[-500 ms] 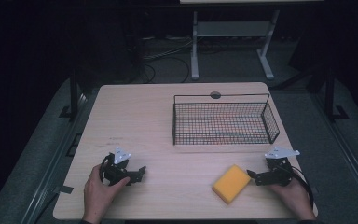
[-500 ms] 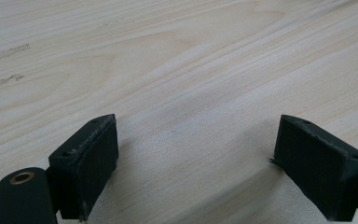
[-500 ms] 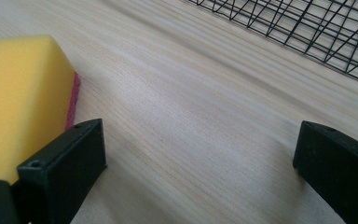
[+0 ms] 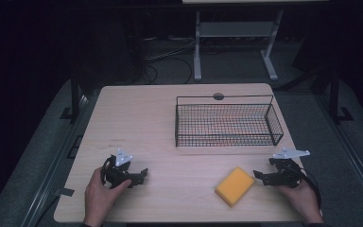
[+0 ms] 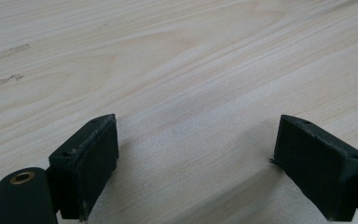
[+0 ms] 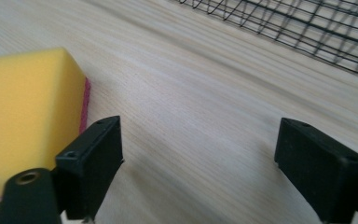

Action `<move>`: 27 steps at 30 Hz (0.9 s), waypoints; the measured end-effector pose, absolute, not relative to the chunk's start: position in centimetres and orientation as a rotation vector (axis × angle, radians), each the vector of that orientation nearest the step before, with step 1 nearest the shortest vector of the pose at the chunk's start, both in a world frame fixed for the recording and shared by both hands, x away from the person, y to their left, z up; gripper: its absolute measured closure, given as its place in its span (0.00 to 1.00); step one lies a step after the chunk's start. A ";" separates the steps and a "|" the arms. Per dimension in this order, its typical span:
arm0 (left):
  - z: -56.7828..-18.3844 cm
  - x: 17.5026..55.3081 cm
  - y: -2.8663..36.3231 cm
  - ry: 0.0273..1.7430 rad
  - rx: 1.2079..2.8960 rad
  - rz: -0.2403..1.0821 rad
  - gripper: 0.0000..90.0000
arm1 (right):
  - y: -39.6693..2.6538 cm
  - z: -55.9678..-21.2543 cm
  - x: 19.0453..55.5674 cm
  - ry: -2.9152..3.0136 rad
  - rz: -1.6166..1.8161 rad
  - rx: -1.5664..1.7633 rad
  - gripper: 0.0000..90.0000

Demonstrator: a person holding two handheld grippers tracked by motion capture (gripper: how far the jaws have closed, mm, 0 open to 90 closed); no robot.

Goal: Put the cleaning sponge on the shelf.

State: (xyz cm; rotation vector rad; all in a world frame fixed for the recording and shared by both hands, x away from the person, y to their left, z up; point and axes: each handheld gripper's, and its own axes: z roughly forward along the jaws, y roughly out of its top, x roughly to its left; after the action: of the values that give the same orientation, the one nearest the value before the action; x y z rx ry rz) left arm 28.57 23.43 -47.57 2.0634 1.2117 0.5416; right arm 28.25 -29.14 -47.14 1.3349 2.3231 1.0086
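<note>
Pale wood table (image 4: pixel 160 113) before us, dark floor around it; we read no writing on anything. At left, our left gripper (image 4: pixel 139 176) rests on bare wood, jaws wide apart, holding nothing. The sponge (image 4: pixel 235 186) lies near the front edge, below the basket (image 4: pixel 228 124). Our right gripper (image 4: pixel 261 177) sits just beside the sponge, jaws apart, empty.

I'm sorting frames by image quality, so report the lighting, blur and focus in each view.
High view: the table is lit while the room around it is very dark, and the picture is soft and grainy. Left gripper view: even light, the wood grain fairly sharp, a soft shadow under the left tool. Right gripper view: the sponge and wire basket are blurred; the right tool looks sharper.
</note>
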 end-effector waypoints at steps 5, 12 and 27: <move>-47.6 28.6 23.4 1.212 2.063 0.542 0.14 | -30.1 -45.8 27.1 2.298 1.050 1.343 0.47; -47.6 28.5 23.4 1.212 2.063 0.542 0.15 | -30.3 -44.9 25.7 2.314 1.088 1.319 0.81; -47.6 28.5 23.4 1.212 2.063 0.542 0.15 | -28.6 -45.4 23.9 2.456 1.138 1.233 0.99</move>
State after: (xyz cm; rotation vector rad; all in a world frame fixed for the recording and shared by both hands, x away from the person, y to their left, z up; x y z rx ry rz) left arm 28.54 23.45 -47.57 2.0626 1.2118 0.5417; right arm 23.91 -28.58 -45.38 1.2327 2.4561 1.1375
